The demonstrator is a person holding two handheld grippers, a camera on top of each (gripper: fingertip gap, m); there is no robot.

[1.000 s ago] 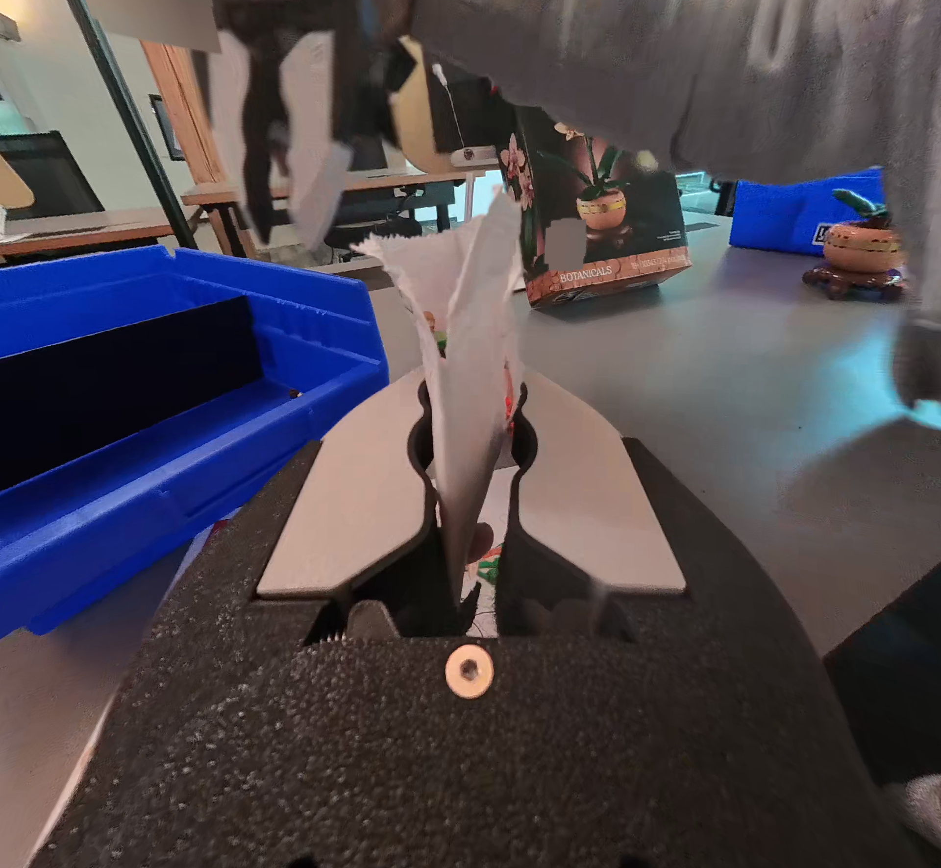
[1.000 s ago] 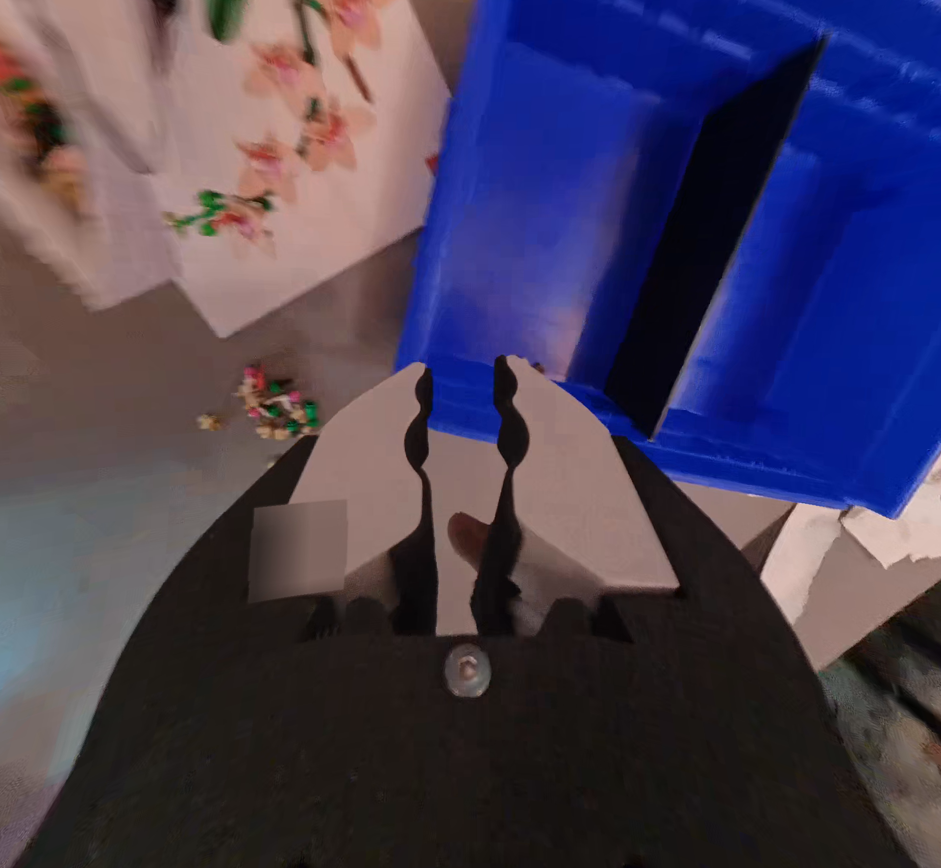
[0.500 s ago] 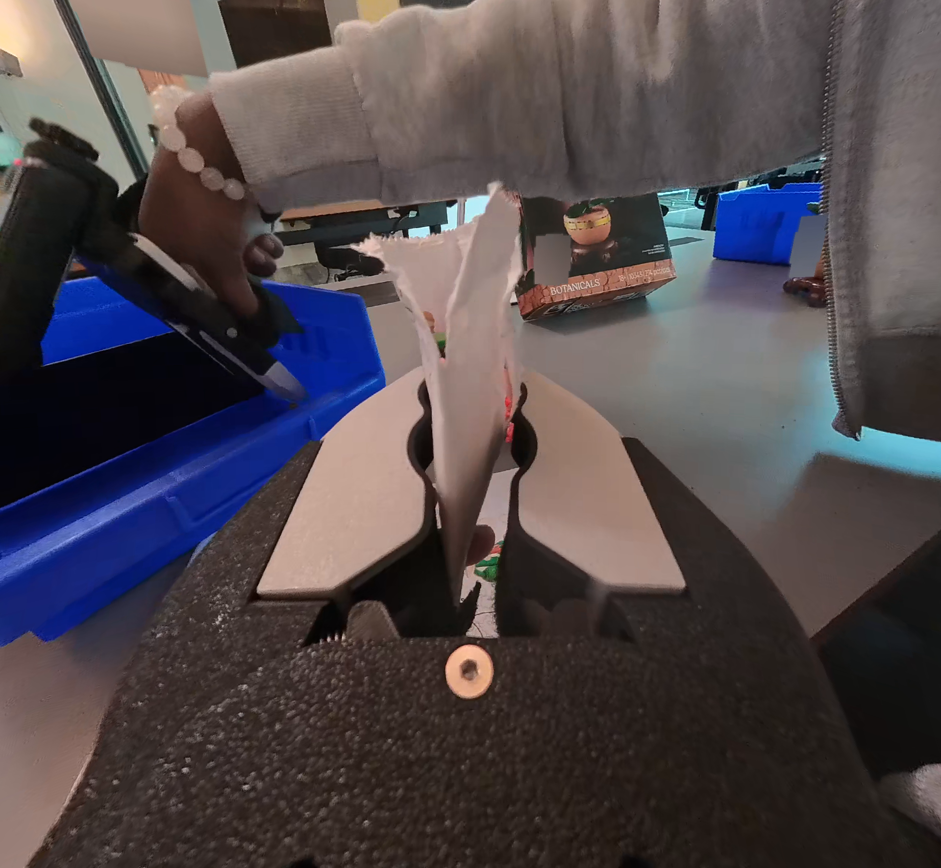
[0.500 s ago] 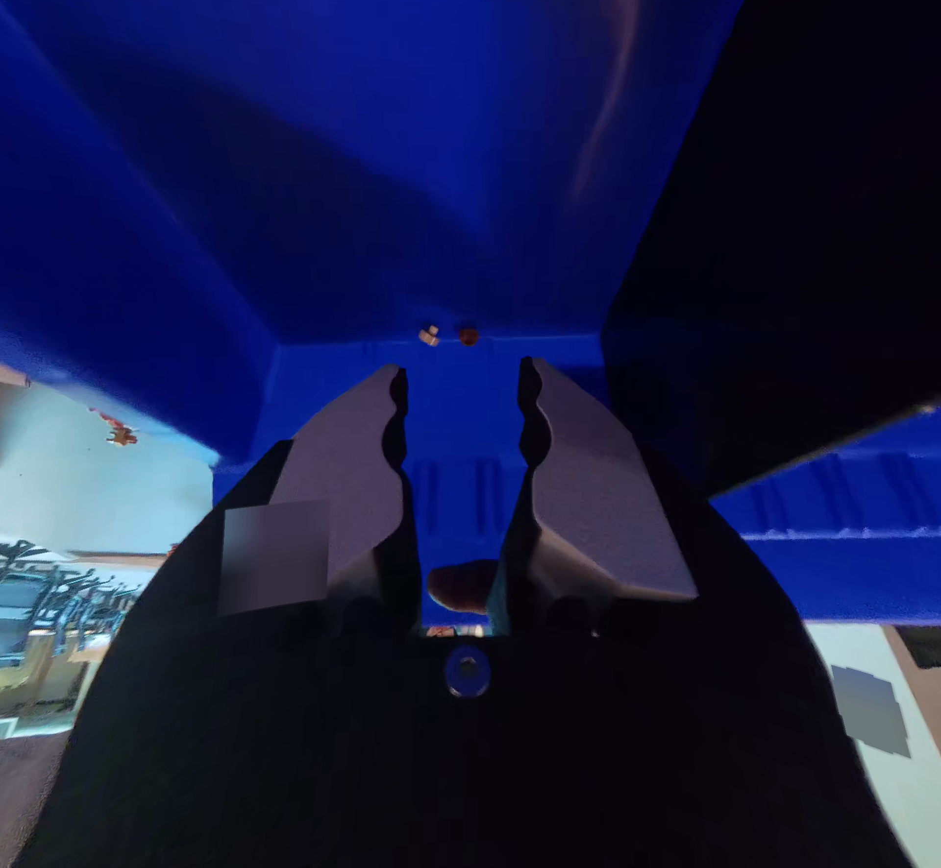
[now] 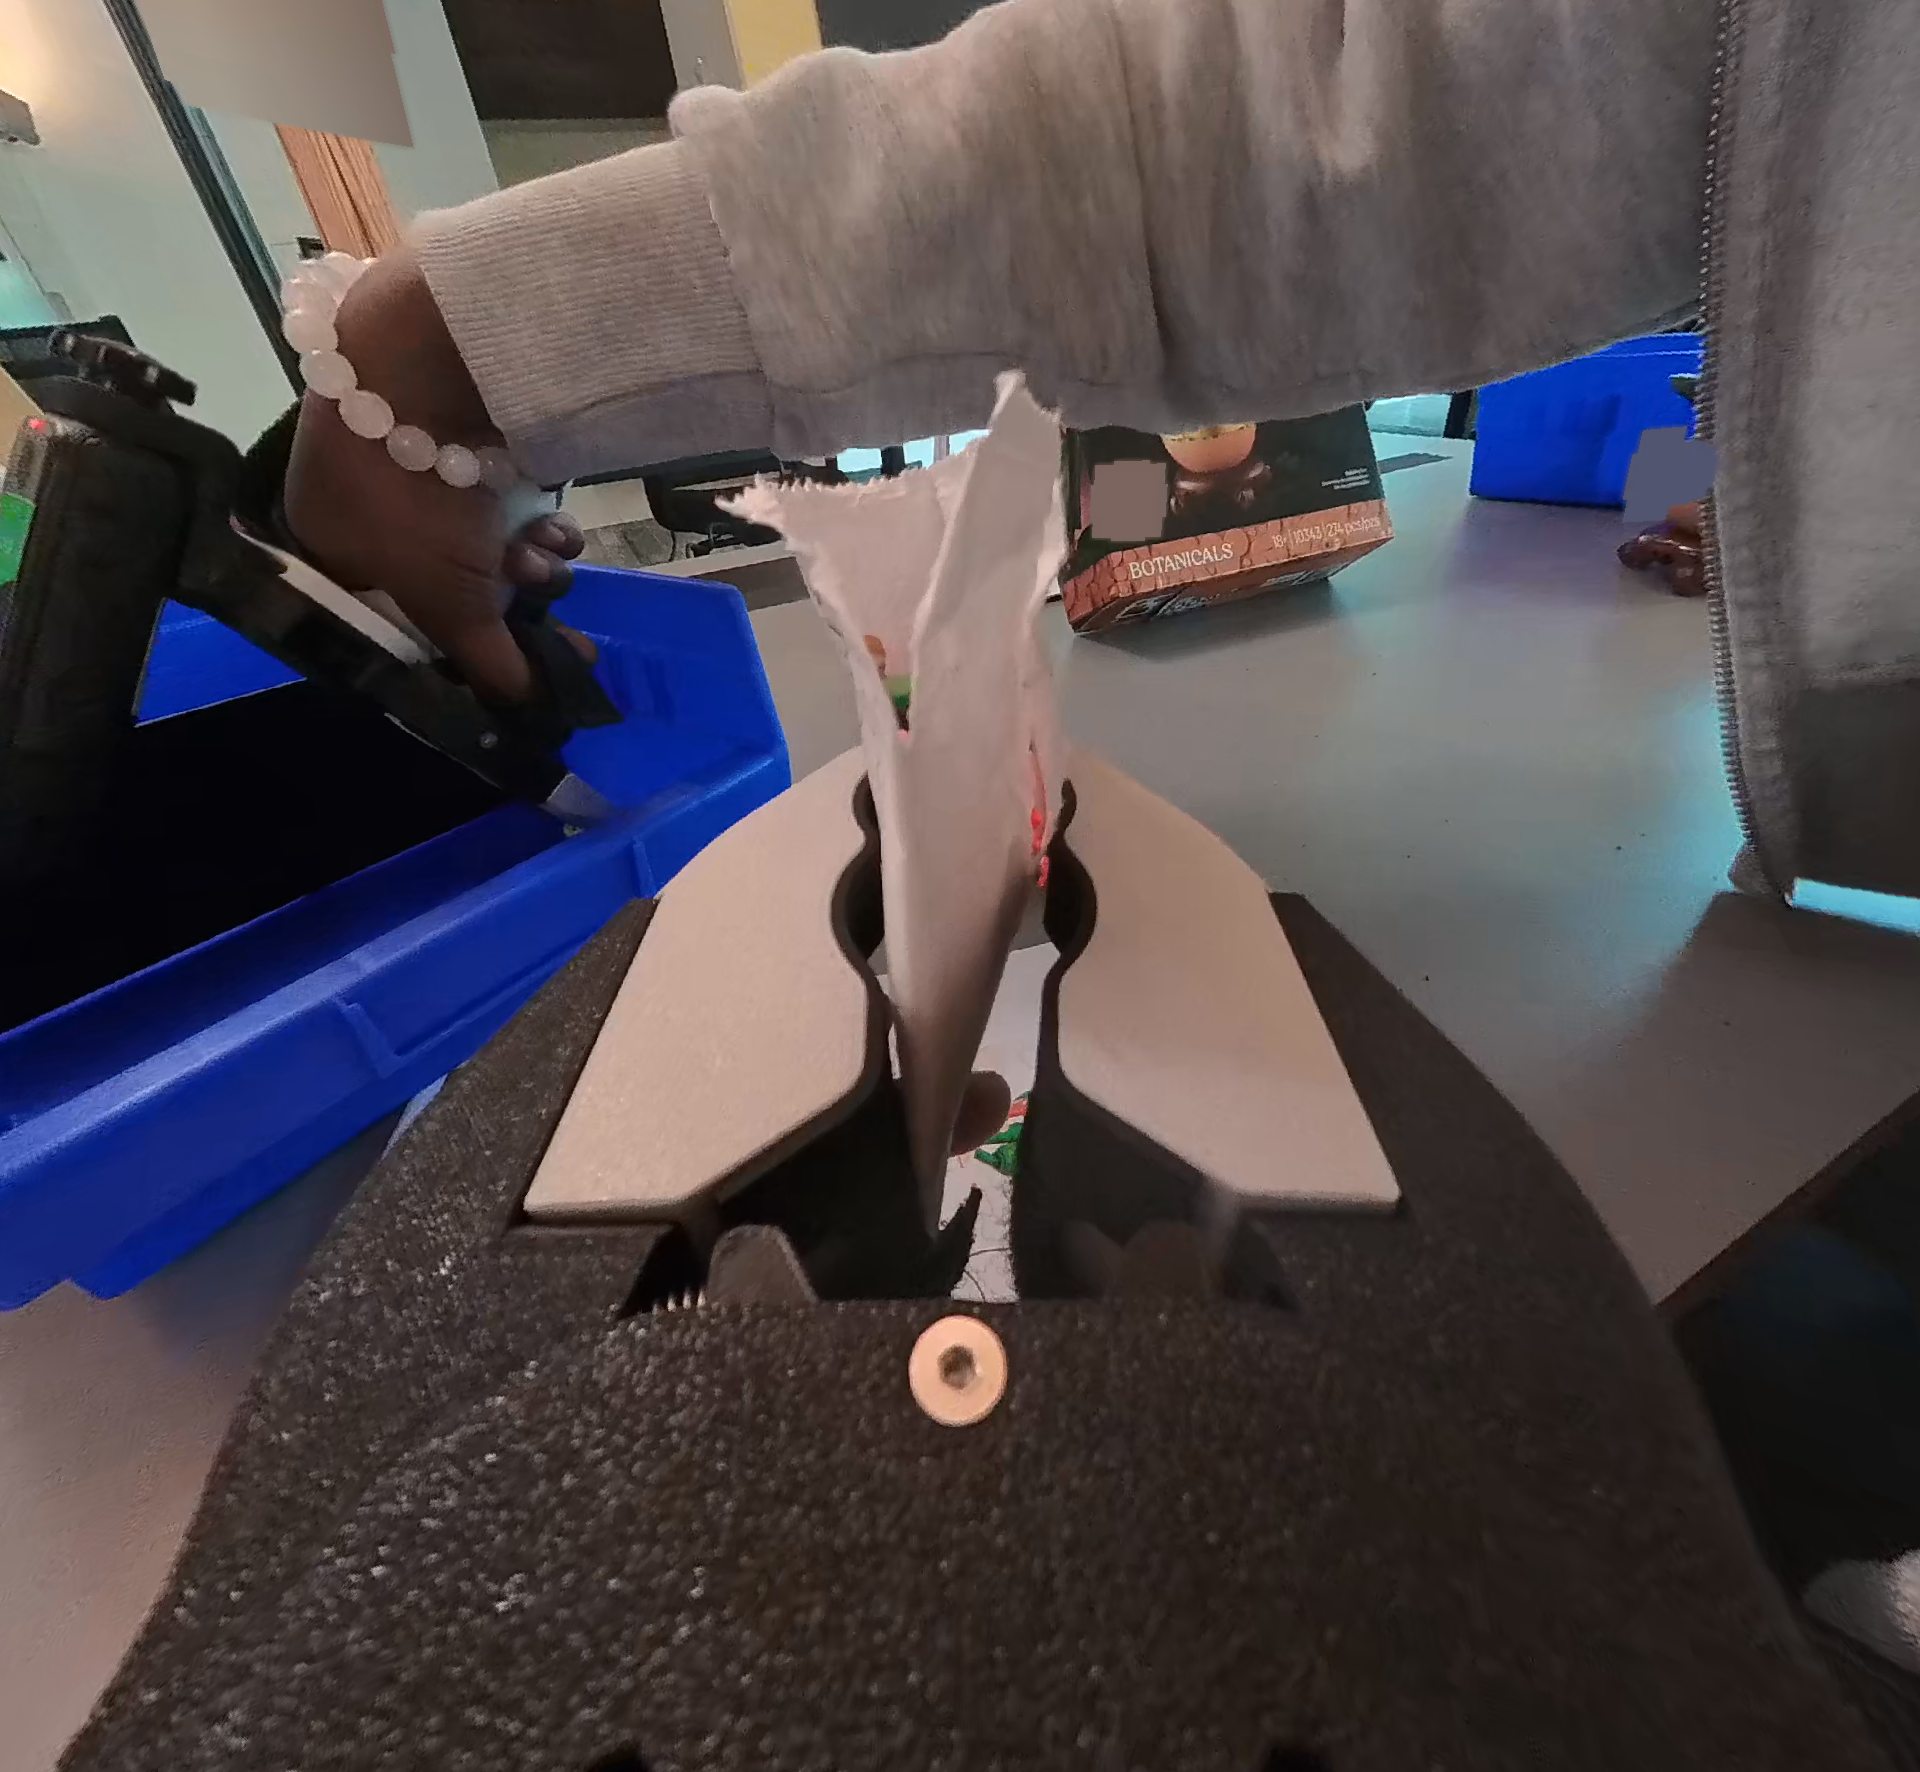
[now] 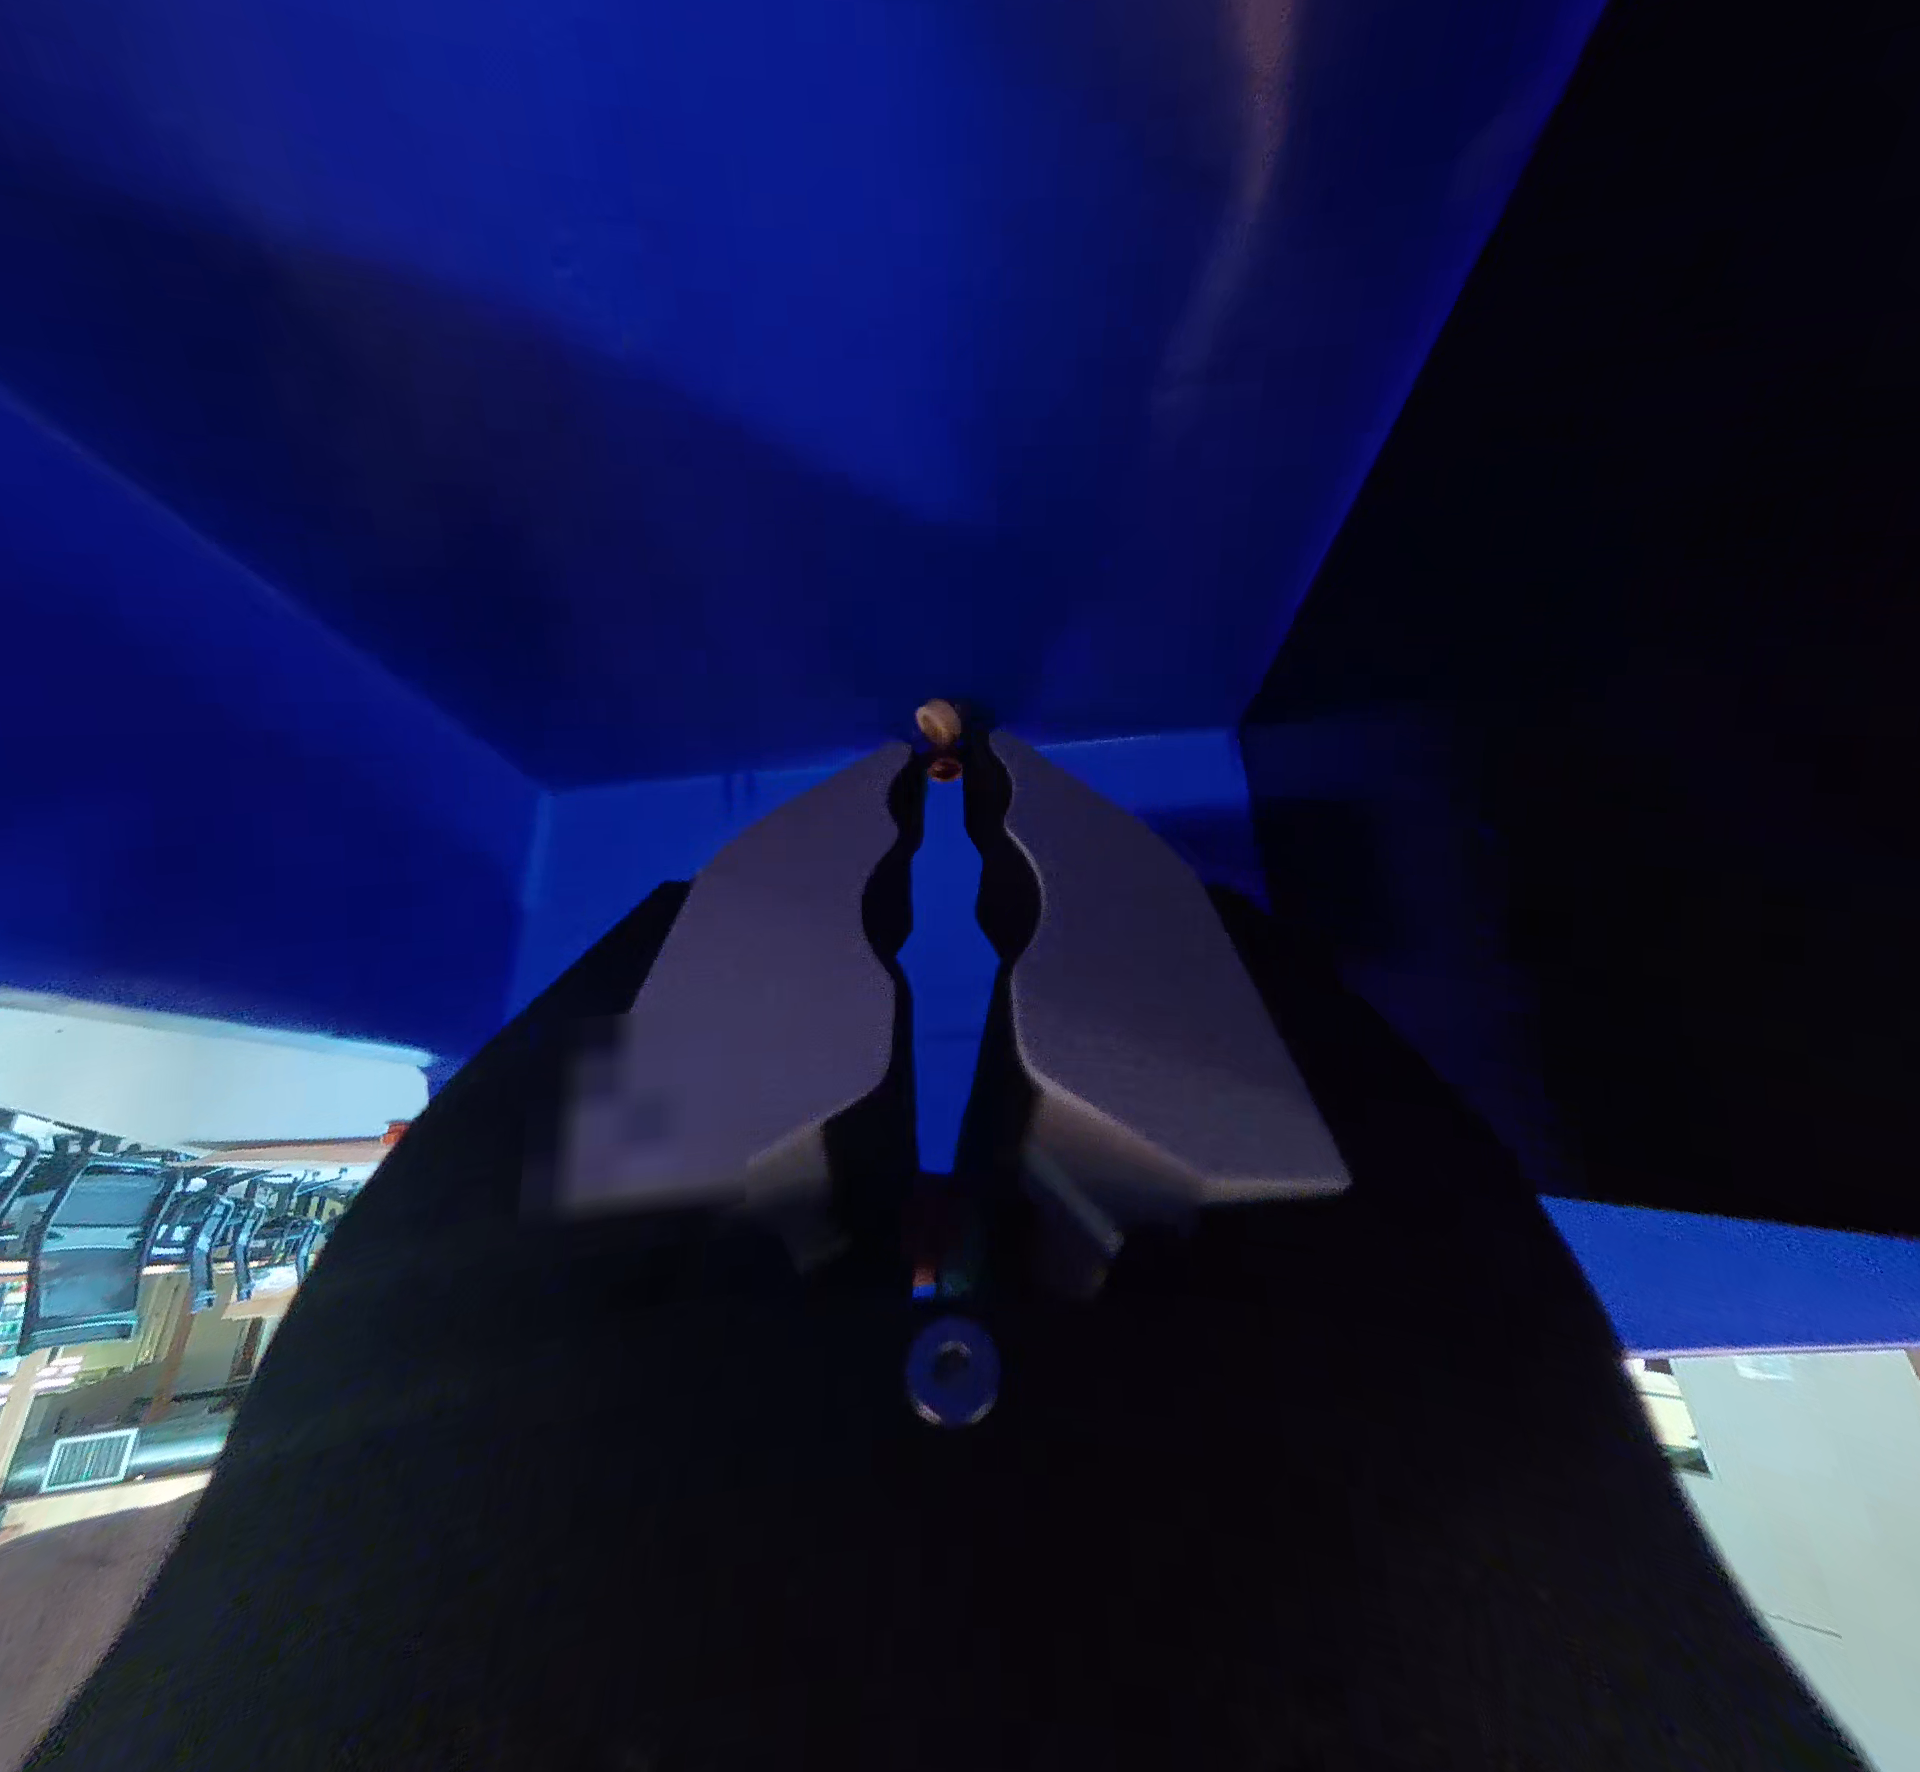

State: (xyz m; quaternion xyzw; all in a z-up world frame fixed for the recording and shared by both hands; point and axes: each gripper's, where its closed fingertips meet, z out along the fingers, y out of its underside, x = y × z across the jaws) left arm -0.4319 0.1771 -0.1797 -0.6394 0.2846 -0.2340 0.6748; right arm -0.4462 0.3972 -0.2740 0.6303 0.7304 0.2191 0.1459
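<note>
left gripper (image 5: 961, 849) clamps a torn paper bag (image 5: 951, 683) upright, right gripper (image 6: 948, 751) nearly closed around tiny pieces (image 6: 938, 720) deep in the blue bin (image 6: 727, 268).

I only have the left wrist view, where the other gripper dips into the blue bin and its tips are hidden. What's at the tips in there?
Observer: Two tiny pieces, a cream piece and an orange piece, sit where two inner faces of the blue bin meet, right at the right gripper tips.
Operator: Is it gripping either one?
Observer: The jaws stand nearly shut, with the orange piece in the narrow gap between the tips and the cream piece just beyond them. I cannot tell if the orange piece is actually pinched.
</note>
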